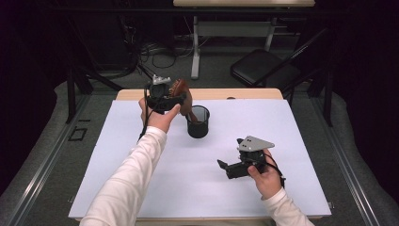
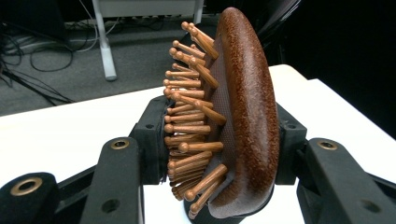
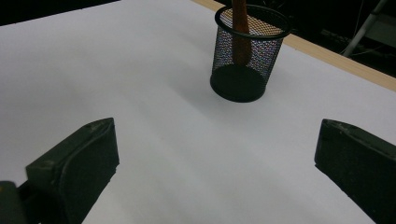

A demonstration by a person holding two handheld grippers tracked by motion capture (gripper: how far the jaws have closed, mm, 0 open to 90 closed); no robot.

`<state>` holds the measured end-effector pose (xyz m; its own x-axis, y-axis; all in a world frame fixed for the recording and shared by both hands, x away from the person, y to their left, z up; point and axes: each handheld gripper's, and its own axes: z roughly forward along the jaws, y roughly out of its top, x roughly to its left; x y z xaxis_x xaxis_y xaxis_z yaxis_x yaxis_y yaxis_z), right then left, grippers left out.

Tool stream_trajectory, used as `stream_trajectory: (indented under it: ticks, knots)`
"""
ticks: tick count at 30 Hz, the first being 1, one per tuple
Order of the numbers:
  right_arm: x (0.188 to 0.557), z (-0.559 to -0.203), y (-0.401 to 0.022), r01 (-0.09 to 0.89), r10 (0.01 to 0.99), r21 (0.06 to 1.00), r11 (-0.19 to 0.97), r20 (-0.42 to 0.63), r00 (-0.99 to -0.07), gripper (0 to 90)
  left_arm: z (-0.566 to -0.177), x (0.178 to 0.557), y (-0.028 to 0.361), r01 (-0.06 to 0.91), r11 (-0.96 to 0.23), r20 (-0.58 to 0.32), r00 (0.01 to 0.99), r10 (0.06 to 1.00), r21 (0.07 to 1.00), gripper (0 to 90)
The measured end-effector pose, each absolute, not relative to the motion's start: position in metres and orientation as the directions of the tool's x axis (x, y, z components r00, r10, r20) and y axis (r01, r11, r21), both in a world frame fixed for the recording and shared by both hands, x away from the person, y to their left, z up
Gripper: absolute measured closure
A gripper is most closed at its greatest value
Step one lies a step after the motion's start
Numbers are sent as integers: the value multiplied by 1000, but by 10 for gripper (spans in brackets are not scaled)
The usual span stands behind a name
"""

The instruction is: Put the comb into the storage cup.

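Nearest the lens in the left gripper view, we see the wooden hairbrush clenched between the two black jaws of the left gripper, its peg bristles facing the left of the frame and its rounded brown back facing right. In the high view, reading from left to right, our left gripper holds the brush head at upper centre, raised above the white table sheet; the handle slants down into the black mesh cup just right of it. The right gripper view confirms this, showing the brown handle inside the cup in the upper middle of the frame. We judge the step in hand to be seating the brush in the cup, or lifting it out; the pictures alone do not settle which. If seating, the next move calls for lowering the handle fully and then releasing, taking care not to tip the light cup. Farther right, lower in the high view, our right gripper rests near the sheet with jaws spread wide and nothing between them. A folding chair and loose cables lie beyond the table, well clear of the work.
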<state>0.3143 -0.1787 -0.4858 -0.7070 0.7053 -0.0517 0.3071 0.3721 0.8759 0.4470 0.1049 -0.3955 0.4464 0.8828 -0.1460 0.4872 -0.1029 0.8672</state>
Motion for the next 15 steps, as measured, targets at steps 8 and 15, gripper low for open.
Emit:
stream_trajectory:
  ticks: [8, 15]
  knots:
    - [314, -486, -178, 308, 704, 874, 376, -53, -708, 0, -397, 446, 101, 473, -137, -106, 451, 886, 870, 504]
    - [314, -486, -179, 308, 704, 875, 374, -52, -708, 0, -397, 446, 99, 465, -166, -72, 453, 889, 870, 504]
